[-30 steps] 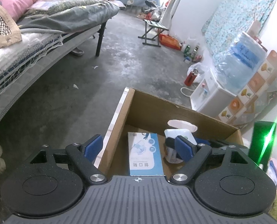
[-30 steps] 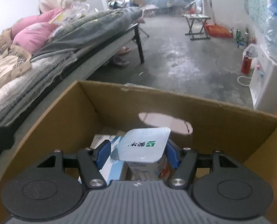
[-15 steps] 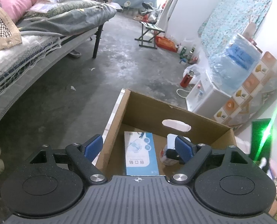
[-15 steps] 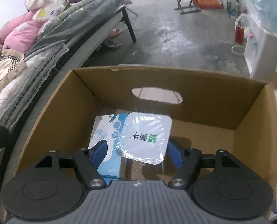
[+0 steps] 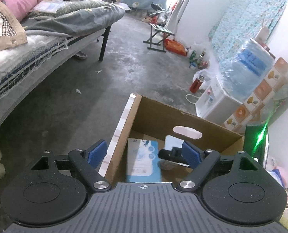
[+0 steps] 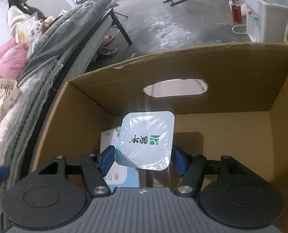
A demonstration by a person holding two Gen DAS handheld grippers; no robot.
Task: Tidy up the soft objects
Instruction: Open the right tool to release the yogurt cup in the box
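We keep our right claw [image 6: 143,160] clenched on the yogurt cup [image 6: 146,141], its jaws just tightened, to lower it into the cardboard box [image 6: 182,62]; left claw [image 5: 144,153] hangs released.

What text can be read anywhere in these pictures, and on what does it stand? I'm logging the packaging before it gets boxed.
"蒙牛", seen upside down beside a green logo: foil lid of the yogurt cup.
"20", seen upside down: corner of the blue and white packet in the cardboard box.
Larger characters on the packet's near end: partly hidden, not readable.
Blue label on the water jug: too blurred to read.
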